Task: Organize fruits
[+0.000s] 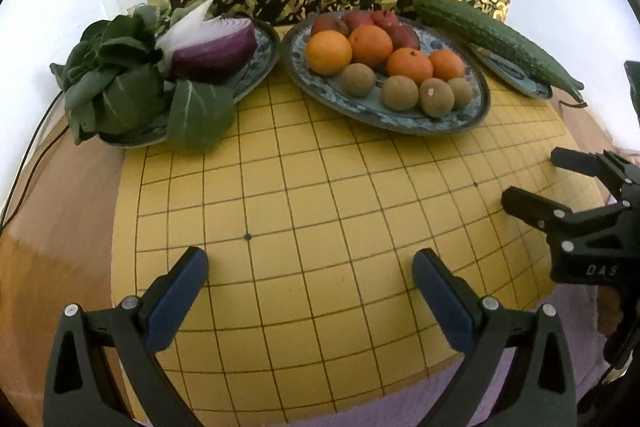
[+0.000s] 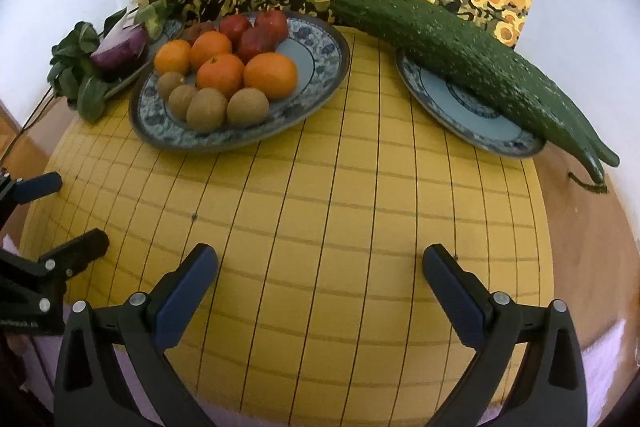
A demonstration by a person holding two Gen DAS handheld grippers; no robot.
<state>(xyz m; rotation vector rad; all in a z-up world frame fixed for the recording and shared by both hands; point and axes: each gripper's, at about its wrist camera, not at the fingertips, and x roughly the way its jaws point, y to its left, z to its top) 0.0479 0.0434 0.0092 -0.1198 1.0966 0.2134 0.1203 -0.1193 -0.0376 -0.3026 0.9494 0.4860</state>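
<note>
Left gripper (image 1: 310,283): jaws apart, empty, hovering over the bare yellow grid board (image 1: 320,227). Right gripper (image 2: 320,279): jaws apart, empty, over the same board, near its front edge.

Fruit sits on the oval plate (image 2: 320,39) at the back centre, grouped by kind: four kiwis (image 2: 206,109) in the front row, four oranges (image 2: 270,75) touching behind them, red fruits (image 2: 258,43) at the rear. Left plate (image 1: 262,39) holds half a red onion (image 1: 212,49) and greens (image 1: 116,83). Right plate (image 2: 460,107) carries cucumbers (image 2: 460,59) overhanging both rims.

Judgement: nothing loose shows on the board and each kind is already clustered, so the task looks complete or nearly so. Any remaining work cannot be identified from these views.
</note>
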